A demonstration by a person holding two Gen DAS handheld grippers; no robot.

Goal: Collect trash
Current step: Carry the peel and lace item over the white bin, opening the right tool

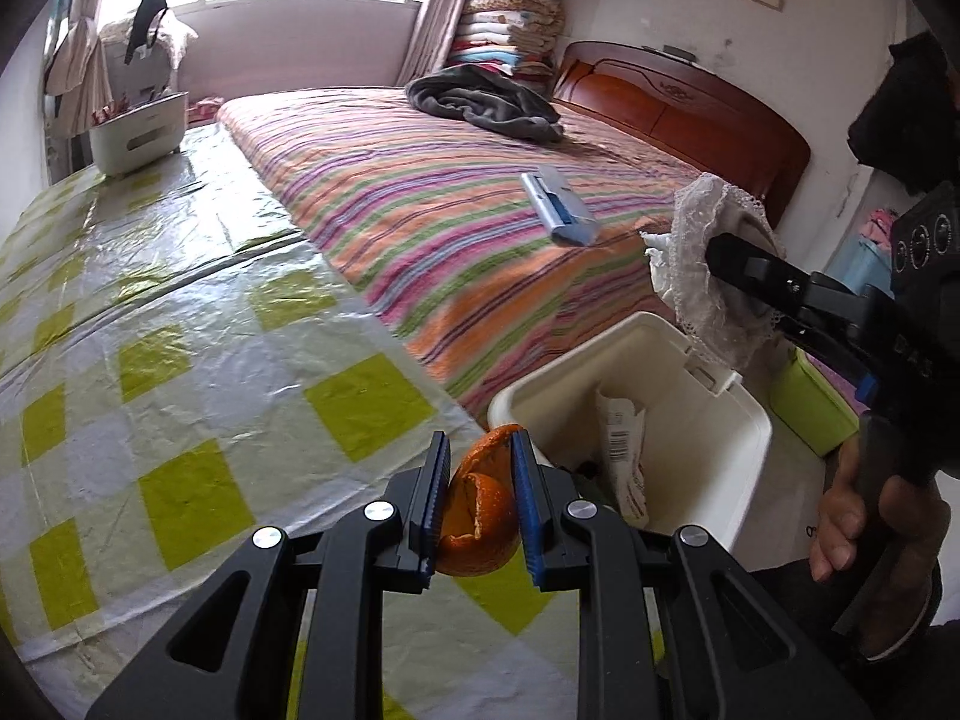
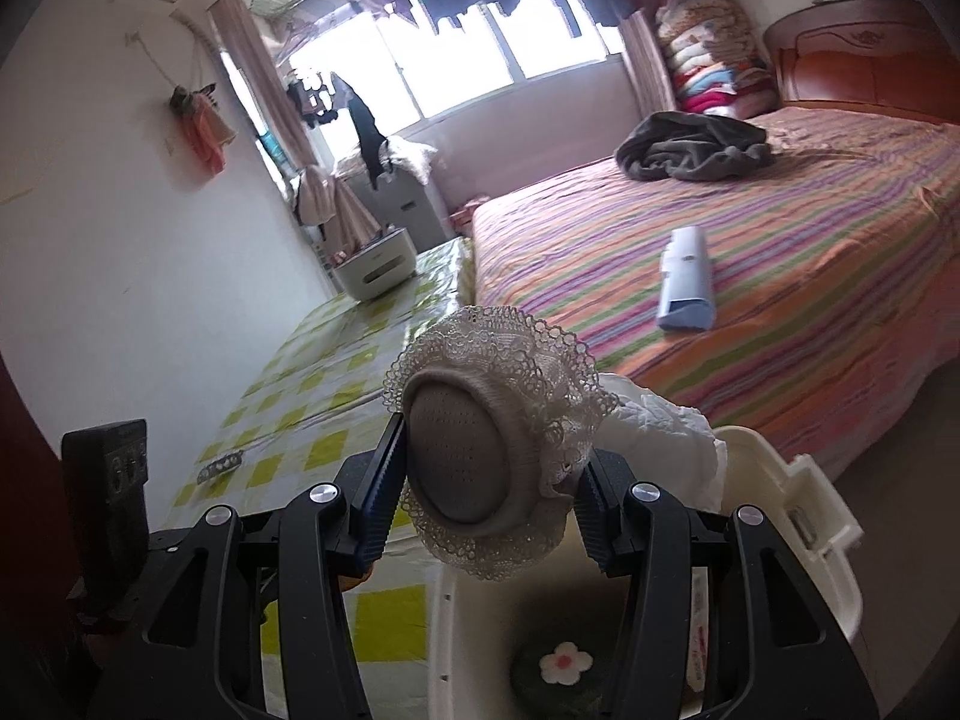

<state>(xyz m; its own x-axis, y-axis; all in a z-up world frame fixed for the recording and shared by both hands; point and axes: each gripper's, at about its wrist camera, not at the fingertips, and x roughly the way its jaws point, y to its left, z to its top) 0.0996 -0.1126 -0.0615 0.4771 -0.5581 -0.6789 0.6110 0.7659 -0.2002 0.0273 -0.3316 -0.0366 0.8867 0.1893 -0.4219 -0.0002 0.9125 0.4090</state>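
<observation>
The left gripper clamps an orange peel at the table edge, beside a white bin. The right gripper grips a lace-trimmed sock with tissue above the bin.

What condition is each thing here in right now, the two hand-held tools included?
Left tool: shut on the orange peel.
Right tool: shut on the lace-trimmed pad, crumpled tissue against it.
White bin: open, paper scrap inside.
Blue box: lying flat on the bed.
Grey blanket: crumpled.
</observation>
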